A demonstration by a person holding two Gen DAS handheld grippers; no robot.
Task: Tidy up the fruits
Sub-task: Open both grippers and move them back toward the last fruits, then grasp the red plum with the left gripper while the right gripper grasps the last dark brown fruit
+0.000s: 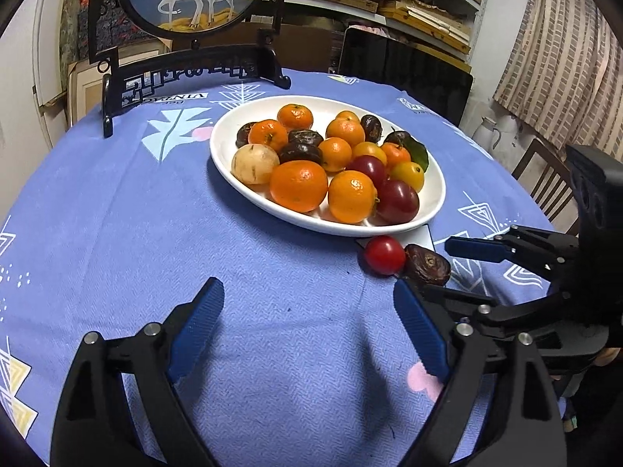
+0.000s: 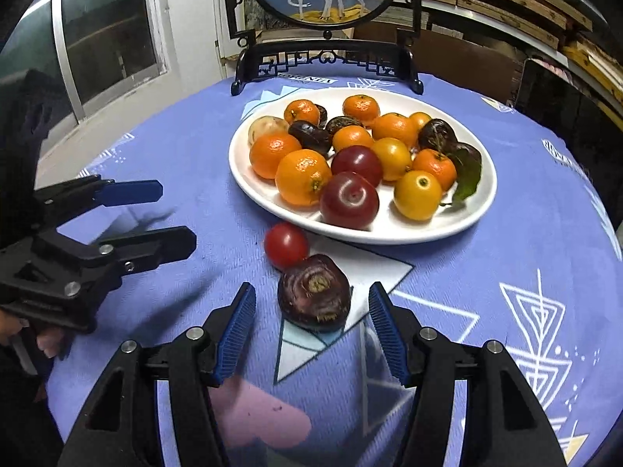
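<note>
A white oval plate [image 1: 229, 155] [image 2: 479, 210] holds several oranges, dark purple fruits, red and yellow tomatoes. On the cloth in front of it lie a red cherry tomato [image 1: 384, 255] [image 2: 286, 244] and, touching it, a dark purple fruit [image 1: 428, 264] [image 2: 314, 296]. My right gripper [image 2: 311, 315] is open, its fingers on either side of the dark purple fruit; it also shows in the left wrist view [image 1: 424, 264]. My left gripper [image 1: 307, 303] is open and empty over bare cloth, left of the loose fruits; it also shows in the right wrist view [image 2: 175, 214].
The round table has a blue patterned cloth [image 1: 117, 214]. A black framed deer screen [image 1: 187, 19] [image 2: 323, 11] stands behind the plate. A dark monitor [image 1: 405, 66], shelves, a chair [image 1: 545, 183] and a window [image 2: 105, 27] surround the table.
</note>
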